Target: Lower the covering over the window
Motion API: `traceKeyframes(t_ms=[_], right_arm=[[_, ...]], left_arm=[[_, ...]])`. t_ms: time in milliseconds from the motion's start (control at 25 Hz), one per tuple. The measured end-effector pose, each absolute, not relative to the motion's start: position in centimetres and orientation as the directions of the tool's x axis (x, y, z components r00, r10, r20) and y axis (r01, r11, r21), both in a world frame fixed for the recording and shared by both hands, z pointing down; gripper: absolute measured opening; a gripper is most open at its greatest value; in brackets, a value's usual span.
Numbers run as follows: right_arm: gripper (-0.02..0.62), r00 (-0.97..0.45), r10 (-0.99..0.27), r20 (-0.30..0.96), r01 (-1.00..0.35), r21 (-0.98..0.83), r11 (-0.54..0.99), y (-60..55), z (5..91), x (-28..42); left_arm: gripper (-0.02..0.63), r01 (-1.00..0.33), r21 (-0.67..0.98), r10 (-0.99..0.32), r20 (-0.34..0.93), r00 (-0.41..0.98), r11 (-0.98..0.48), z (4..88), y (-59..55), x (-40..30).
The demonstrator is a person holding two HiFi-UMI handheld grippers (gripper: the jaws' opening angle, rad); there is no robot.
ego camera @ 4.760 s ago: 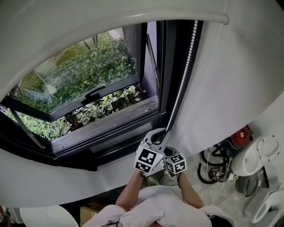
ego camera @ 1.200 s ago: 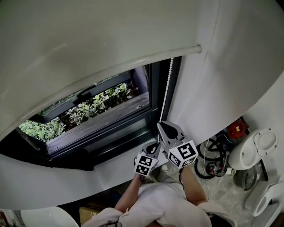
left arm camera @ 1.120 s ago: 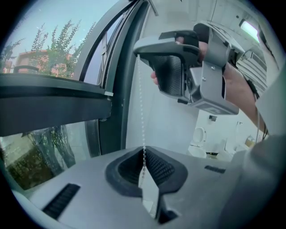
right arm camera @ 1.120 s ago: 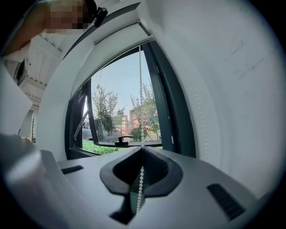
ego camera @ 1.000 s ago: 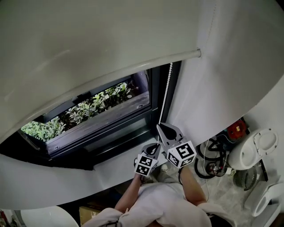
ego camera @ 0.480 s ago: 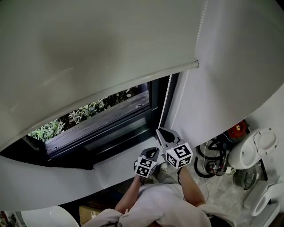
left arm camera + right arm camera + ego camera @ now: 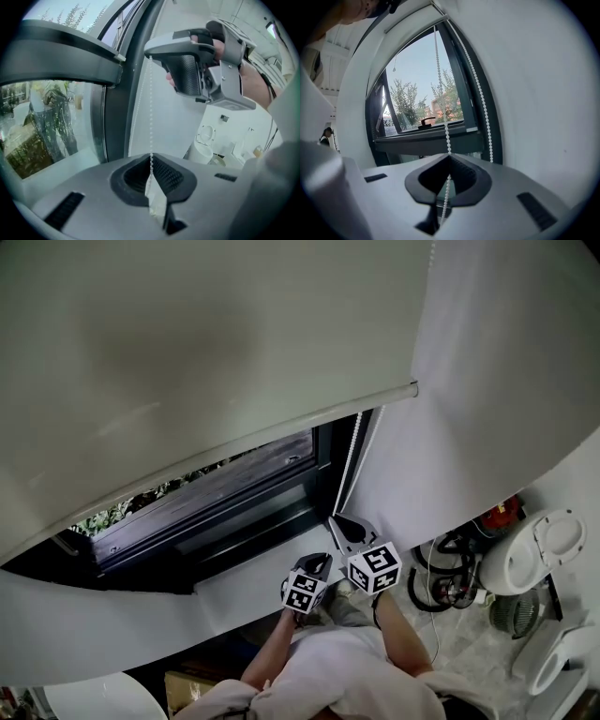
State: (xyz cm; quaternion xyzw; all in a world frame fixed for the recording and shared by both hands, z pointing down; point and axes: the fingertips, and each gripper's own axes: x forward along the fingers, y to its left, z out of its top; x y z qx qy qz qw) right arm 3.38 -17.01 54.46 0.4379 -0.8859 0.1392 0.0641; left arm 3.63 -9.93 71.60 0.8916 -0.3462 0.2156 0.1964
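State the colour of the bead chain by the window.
White; the bead chain shows best in the right gripper view.

Side by side before the person's chest, the right tongs (image 7: 337, 521) sit just above the left tongs (image 7: 317, 563), each with its jaws closed on the bead cord (image 7: 150, 108). The left forearm (image 7: 270, 654) and right forearm (image 7: 401, 638) reach forward.

Roller blind (image 7: 187, 352) low over the window (image 7: 239, 502), left tongs (image 7: 319, 564) and right tongs (image 7: 337, 520) seemingly on the bead chain (image 7: 350, 460).
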Motion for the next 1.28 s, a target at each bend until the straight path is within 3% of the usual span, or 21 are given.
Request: traceKeyframes(t_ms=[240, 360, 840, 1280], right_arm=[[-0.003, -0.616, -0.751, 0.239, -0.788, -0.196, 0.584, -16.7, 54.8, 3.4], [-0.003, -0.622, -0.747, 0.237, -0.783, -0.198, 0.589, -16.5, 54.8, 3.4], [-0.003, -0.639, -0.732, 0.238, -0.769, -0.201, 0.606, -15.7, 54.5, 3.0], [-0.003, -0.653, -0.717, 0.243, -0.757, -0.194, 0.624, -15.3, 54.5, 2.4]], left_arm=[[0.025, -0.707, 0.172, -0.553, 0.509, 0.66, -0.686, 70.6, -9.6, 3.0], [0.13, -0.698, 0.177, -0.565, 0.468, 0.68, -0.694, 67.8, -9.4, 2.6], [0.098, -0.686, -0.002, -0.68, 0.135, 0.721, -0.728, 45.1, -12.2, 1.7], [0.092, -0.68, -0.126, -0.681, -0.042, 0.731, -0.722, 34.6, -16.8, 3.7]])
